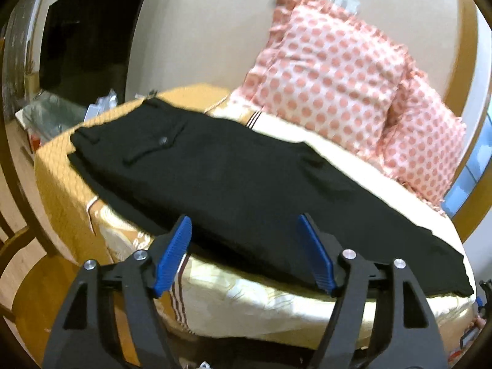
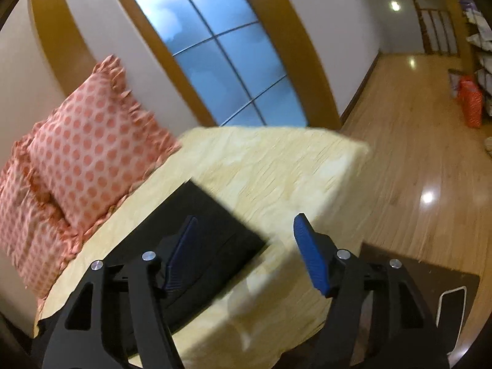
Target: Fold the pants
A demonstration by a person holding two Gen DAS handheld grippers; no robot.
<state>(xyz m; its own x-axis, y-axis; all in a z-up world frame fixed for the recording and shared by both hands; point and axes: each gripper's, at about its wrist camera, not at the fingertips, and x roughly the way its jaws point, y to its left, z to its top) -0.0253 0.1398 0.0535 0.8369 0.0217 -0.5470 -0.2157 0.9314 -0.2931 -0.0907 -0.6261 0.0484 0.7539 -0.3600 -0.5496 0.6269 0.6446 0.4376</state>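
Black pants (image 1: pixel 233 178) lie flat along the bed, waistband with a buttoned pocket at the far left and leg hems at the right. My left gripper (image 1: pixel 244 252) is open and empty, hovering just in front of the pants' near edge. In the right wrist view the hem end of the pants (image 2: pixel 200 243) lies on the cream bedspread. My right gripper (image 2: pixel 246 255) is open and empty, above the hem corner, its left finger over the black cloth.
The bed (image 1: pixel 246 307) has a cream and gold cover. Two pink polka-dot pillows (image 1: pixel 332 80) lean on the wall behind the pants, also in the right wrist view (image 2: pixel 92 150). A window (image 2: pixel 221 49), wooden floor (image 2: pixel 415 153) and a dark mat (image 2: pixel 430 283) lie right of the bed.
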